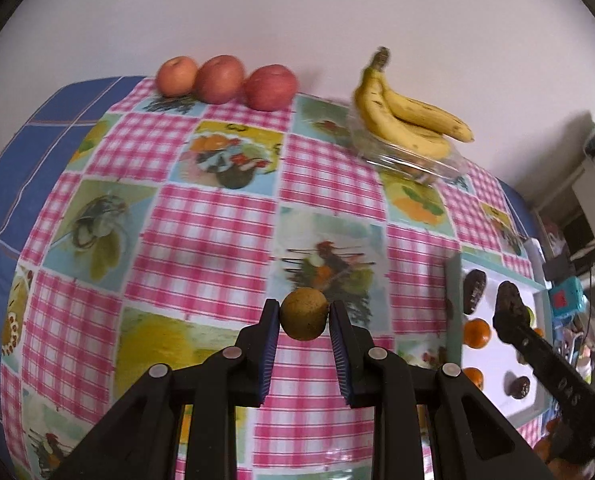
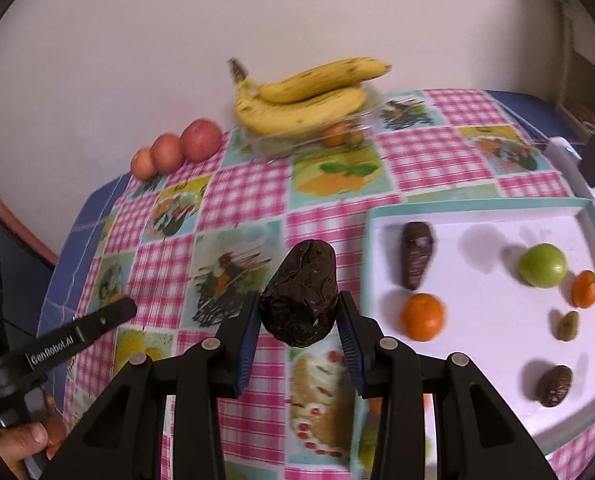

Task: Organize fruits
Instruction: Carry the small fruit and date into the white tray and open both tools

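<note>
My left gripper (image 1: 304,318) is shut on a small round brown-green fruit (image 1: 304,313), held above the checked tablecloth. My right gripper (image 2: 299,300) is shut on a dark wrinkled oval fruit (image 2: 300,297), also above the cloth, left of the white tray (image 2: 477,216). In the tray lie a dark wrinkled fruit (image 2: 416,254), an orange (image 2: 422,317), a green round fruit (image 2: 542,265), another orange (image 2: 585,289), a small olive fruit (image 2: 568,325) and a brown fruit (image 2: 554,385). In the left wrist view the right gripper (image 1: 509,312) shows over the tray (image 1: 497,356).
Three red apples (image 1: 225,80) stand in a row by the wall. A bunch of bananas (image 1: 407,114) rests on a clear plastic box (image 1: 413,160) with fruit inside. The table has a blue cloth edge (image 1: 13,168). Clutter (image 1: 585,220) stands right of the table. A hand (image 2: 25,440) holds the left gripper.
</note>
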A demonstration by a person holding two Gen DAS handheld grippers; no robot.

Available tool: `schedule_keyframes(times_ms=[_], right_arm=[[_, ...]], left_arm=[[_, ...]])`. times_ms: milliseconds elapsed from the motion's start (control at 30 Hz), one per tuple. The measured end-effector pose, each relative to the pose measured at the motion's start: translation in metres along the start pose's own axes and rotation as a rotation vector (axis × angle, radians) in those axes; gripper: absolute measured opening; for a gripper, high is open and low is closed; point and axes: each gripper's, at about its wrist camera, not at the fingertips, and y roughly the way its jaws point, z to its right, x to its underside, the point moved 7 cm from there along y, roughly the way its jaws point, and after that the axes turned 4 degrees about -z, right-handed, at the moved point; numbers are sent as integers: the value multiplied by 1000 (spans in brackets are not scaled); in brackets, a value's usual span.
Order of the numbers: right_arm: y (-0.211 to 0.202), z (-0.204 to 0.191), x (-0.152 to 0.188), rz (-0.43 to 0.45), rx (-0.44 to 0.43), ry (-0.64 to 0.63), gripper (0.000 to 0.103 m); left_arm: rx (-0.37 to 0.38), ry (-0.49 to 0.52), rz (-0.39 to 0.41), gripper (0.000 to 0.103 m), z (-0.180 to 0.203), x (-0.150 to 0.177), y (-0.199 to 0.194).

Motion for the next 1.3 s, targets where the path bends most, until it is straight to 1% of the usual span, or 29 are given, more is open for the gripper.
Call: schedule_keyframes(times_ms=[100, 200, 267, 367, 400, 533, 633, 733, 967, 1300], right_arm=[[-7, 24, -4, 6, 23, 42, 40], [-15, 61, -7, 19, 69, 111, 40], [-22, 89, -7, 32, 92, 169, 40], [-30, 119, -7, 47, 125, 220, 40], [-33, 130, -6, 52, 134, 239, 40], [-40, 159, -3, 56, 147, 303, 40], [-40, 168, 0, 52, 142, 330, 40], [-39, 168, 2, 46, 129, 328, 40], [-38, 179, 6, 31, 129, 338, 40], [-24, 186, 15, -15, 137, 335, 40]], left_arm=[[13, 32, -6, 27, 18, 4, 3], [35, 62, -15, 27, 38, 8, 7], [64, 78, -23, 27, 53, 12, 11], [114, 121, -32, 27, 81, 18, 14], [139, 146, -39, 27, 95, 21, 15], [194, 239, -51, 27, 141, 33, 20], [212, 307, -60, 27, 169, 43, 27], [207, 337, -74, 27, 183, 51, 38], [206, 333, -101, 27, 189, 58, 55], [159, 356, -132, 27, 190, 69, 71]])
